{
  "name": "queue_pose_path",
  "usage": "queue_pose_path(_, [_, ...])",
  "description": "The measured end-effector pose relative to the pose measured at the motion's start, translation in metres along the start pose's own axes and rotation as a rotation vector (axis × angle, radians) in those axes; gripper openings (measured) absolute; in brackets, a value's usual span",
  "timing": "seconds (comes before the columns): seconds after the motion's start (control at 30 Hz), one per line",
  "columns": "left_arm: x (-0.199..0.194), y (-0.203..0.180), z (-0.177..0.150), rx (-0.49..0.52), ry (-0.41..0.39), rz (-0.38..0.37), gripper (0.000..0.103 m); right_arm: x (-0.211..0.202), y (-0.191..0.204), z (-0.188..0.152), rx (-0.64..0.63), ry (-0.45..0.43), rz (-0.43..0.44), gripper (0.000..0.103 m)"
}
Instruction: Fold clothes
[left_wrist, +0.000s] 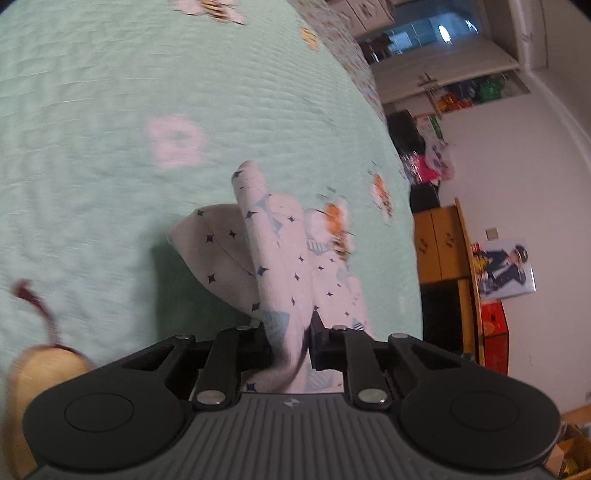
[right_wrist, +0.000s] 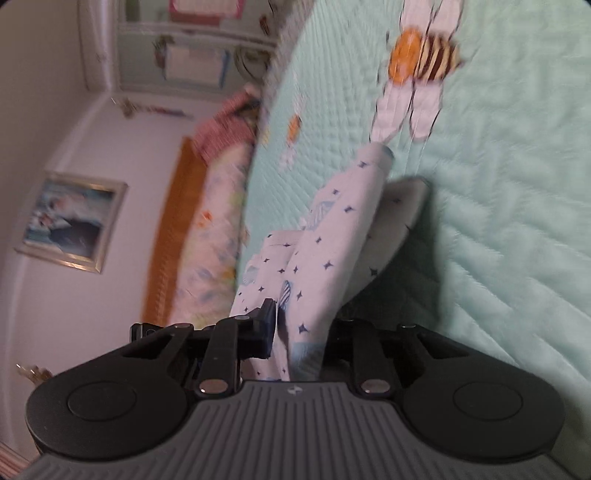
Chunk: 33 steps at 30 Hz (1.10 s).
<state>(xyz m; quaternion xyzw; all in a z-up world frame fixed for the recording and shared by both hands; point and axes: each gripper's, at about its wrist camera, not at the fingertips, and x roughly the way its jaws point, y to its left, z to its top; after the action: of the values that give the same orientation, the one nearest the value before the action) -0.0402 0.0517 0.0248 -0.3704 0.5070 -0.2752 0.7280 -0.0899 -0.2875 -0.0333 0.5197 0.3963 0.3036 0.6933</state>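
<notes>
Both tools are clamped on the same star-printed garment (left_wrist: 273, 266) — the left tool (left_wrist: 290, 347) pinching a bunched edge, the right tool (right_wrist: 299, 339) likewise. The cloth rises toward twelve o'clock in each wrist view, lifted off the mint quilted bed cover (left_wrist: 110, 110). Judged best: keep both grips level and taut, then lay the fold down flat — no twisting.

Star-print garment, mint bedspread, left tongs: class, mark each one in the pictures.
Star-print garment (left_wrist: 275, 258): left wrist view, on the raised fold.
Mint bedspread (right_wrist: 498, 221): right wrist view, on bare quilted fabric.
Left tongs (left_wrist: 290, 345): left wrist view, midway between fingertips, closed on the garment.
</notes>
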Motion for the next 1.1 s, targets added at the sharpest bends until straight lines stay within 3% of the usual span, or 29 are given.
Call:
queue_pose_path(0.2, [0.051,-0.082,-0.019,0.017,0.068,-0.119,0.018,-0.112,0.027,0.014,-0.072,-0.149,0.027,0.025])
queue_pose_path(0.37, [0.104,-0.168,-0.049,0.049,0.152,-0.282,0.018,-0.222,0.079,0.024,-0.206,-0.235,-0.057,0.025])
queue_pose_path(0.5, [0.150,-0.225,-0.063,0.113,0.163,-0.345,0.018,-0.286,0.095,0.050,-0.283,-0.310,-0.151,0.024])
queue_pose_path(0.57, [0.179,-0.241,-0.063,0.229,0.110,-0.300,0.020,-0.311,0.092,0.069,-0.302,-0.352,-0.210,0.025])
queue_pose_path(0.6, [0.197,-0.240,-0.063,0.268,0.082,-0.240,0.024,-0.321,0.083,0.080,-0.297,-0.372,-0.238,0.028])
queue_pose_path(0.67, [0.246,-0.213,-0.060,0.243,0.095,-0.098,0.028,-0.332,0.026,0.108,-0.205,-0.410,-0.293,0.037])
queue_pose_path(0.73, [0.298,-0.177,-0.058,0.231,0.143,0.110,0.028,-0.333,-0.034,0.128,-0.112,-0.454,-0.438,0.052])
queue_pose_path(0.77, [0.314,-0.160,-0.059,0.222,0.158,0.194,0.020,-0.333,-0.057,0.130,-0.066,-0.471,-0.473,0.052])
queue_pose_path(0.83, [0.315,-0.147,-0.062,0.232,0.120,0.160,0.020,-0.332,-0.097,0.132,0.008,-0.510,-0.523,0.050])
queue_pose_path(0.93, [0.311,-0.152,-0.062,0.296,0.105,0.157,0.025,-0.336,-0.096,0.123,-0.030,-0.561,-0.470,0.059])
queue_pose_path(0.97, [0.308,-0.153,-0.060,0.295,0.091,0.159,0.032,-0.337,-0.095,0.120,-0.038,-0.574,-0.469,0.059])
queue_pose_path(1.0, [0.304,-0.152,-0.059,0.273,0.068,0.166,0.040,-0.338,-0.092,0.116,-0.041,-0.596,-0.488,0.059])
queue_pose_path(1.1, [0.287,-0.160,-0.057,0.188,-0.009,0.174,0.046,-0.343,-0.075,0.104,-0.054,-0.680,-0.574,0.064])
